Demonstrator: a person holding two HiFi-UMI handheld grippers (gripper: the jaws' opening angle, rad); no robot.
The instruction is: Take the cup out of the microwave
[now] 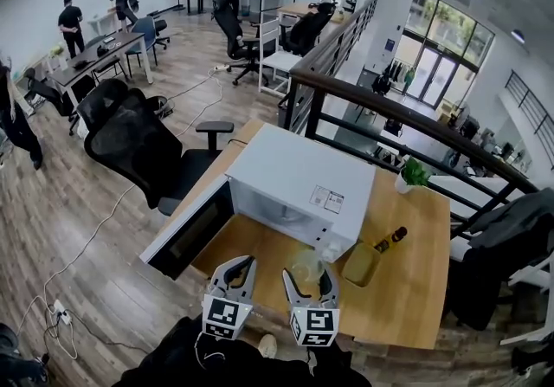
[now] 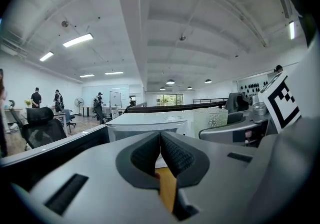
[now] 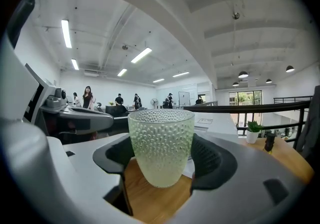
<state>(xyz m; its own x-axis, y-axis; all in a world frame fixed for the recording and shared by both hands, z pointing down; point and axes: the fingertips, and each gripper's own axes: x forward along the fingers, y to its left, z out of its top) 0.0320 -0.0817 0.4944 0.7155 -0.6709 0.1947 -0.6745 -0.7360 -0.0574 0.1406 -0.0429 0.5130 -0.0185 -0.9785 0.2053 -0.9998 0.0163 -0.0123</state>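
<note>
A pale green, dimpled glass cup [image 3: 161,145] stands upright between the pads of my right gripper [image 3: 161,160], which is shut on it. In the head view the cup [image 1: 305,267] hangs over the wooden table [image 1: 407,286], just in front of the white microwave [image 1: 299,173]. The microwave's door [image 1: 186,234] hangs open to the left. To the left of the cup, my left gripper [image 1: 236,271] is shut with nothing in it. Its pads [image 2: 172,154] meet in the left gripper view, which also shows the cup [image 2: 210,116] at the right.
A yellow-green square dish [image 1: 359,264] and a dark bottle [image 1: 389,240] lie on the table right of the cup. A small potted plant [image 1: 414,173] stands at the far edge by a black railing [image 1: 389,112]. Black office chairs [image 1: 138,138] stand to the left.
</note>
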